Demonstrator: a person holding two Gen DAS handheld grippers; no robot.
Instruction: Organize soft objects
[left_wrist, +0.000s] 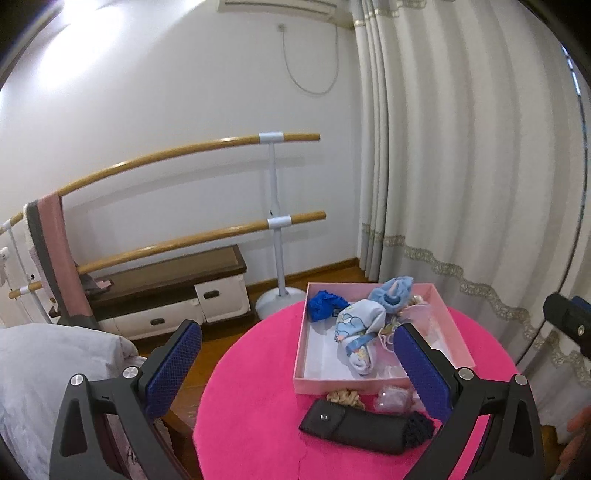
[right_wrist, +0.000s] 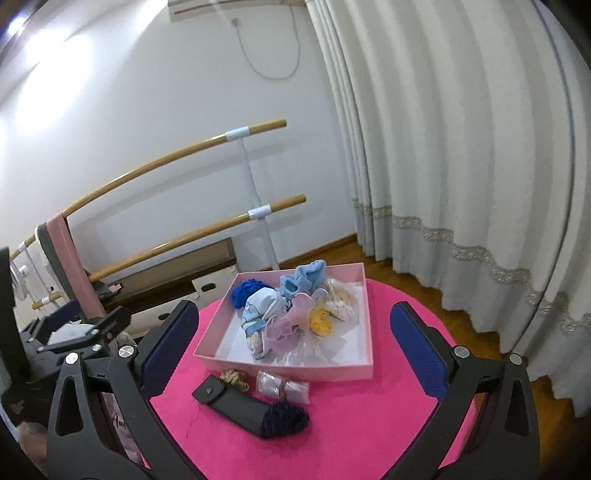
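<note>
A pink box stands on a round pink table. It holds soft items: a blue cloth, a light blue fleece piece, a printed white-blue cloth, pink frills and a yellow piece. In front of the box lie a beige scrunchie, two clear packets, a black pouch and a dark knit item. My right gripper is open and empty above the table. My left gripper is open and empty, with the box and pouch before it.
A ballet barre with a pink-grey towel stands by the white wall, with a low drawer bench under it. Cream curtains hang at the right. A grey cushion lies at the left.
</note>
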